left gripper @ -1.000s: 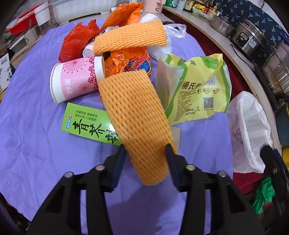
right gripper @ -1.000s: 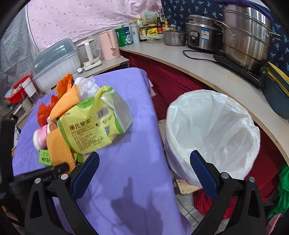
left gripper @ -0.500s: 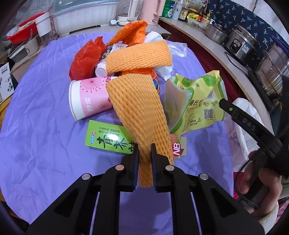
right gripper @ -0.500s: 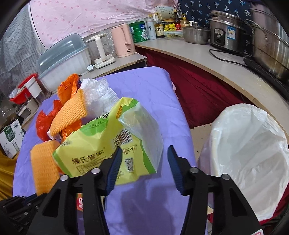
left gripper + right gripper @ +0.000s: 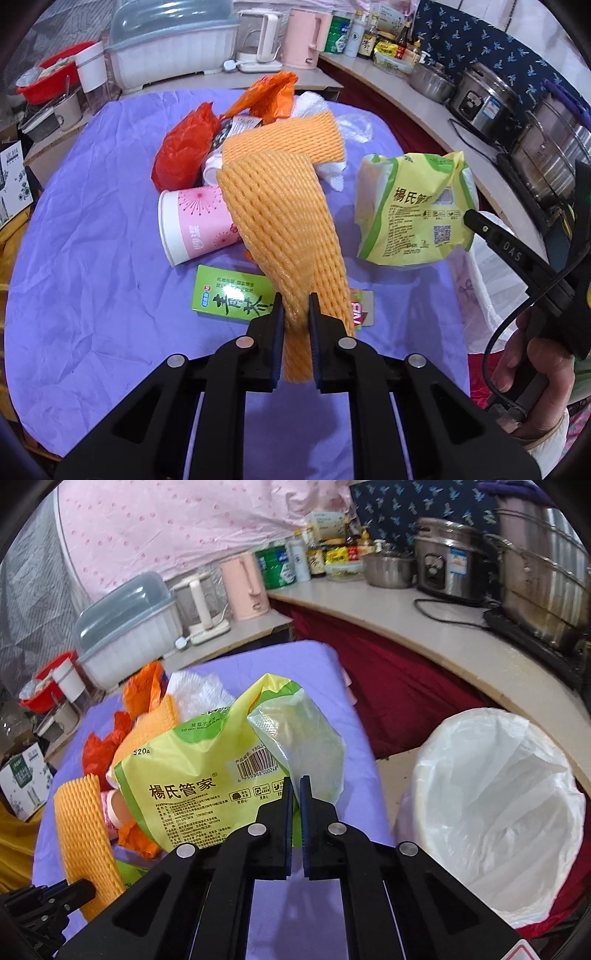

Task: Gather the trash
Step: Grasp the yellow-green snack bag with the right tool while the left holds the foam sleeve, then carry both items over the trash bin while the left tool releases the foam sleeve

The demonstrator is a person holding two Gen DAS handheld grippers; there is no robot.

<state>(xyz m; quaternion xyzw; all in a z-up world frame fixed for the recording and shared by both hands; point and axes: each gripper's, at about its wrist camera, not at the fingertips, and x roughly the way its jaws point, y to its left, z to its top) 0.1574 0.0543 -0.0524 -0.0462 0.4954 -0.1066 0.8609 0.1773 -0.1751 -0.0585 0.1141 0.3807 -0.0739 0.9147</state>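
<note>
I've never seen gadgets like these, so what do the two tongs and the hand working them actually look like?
Both the left tongs and the right tongs are matte black plastic frames with silver rivets and blue ribbed finger pads. From the left camera, the right one's arm reads "DAS", trails a thin black cable, and is worked by a bare hand with a pale cuff.

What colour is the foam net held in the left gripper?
Orange; the foam net shows best in the left wrist view, clamped by the left gripper.

Bright, even indoor light leaves only soft shadows, while fisheye distortion bends both views toward dark, vignetted corners; detail stays sharp.
</note>
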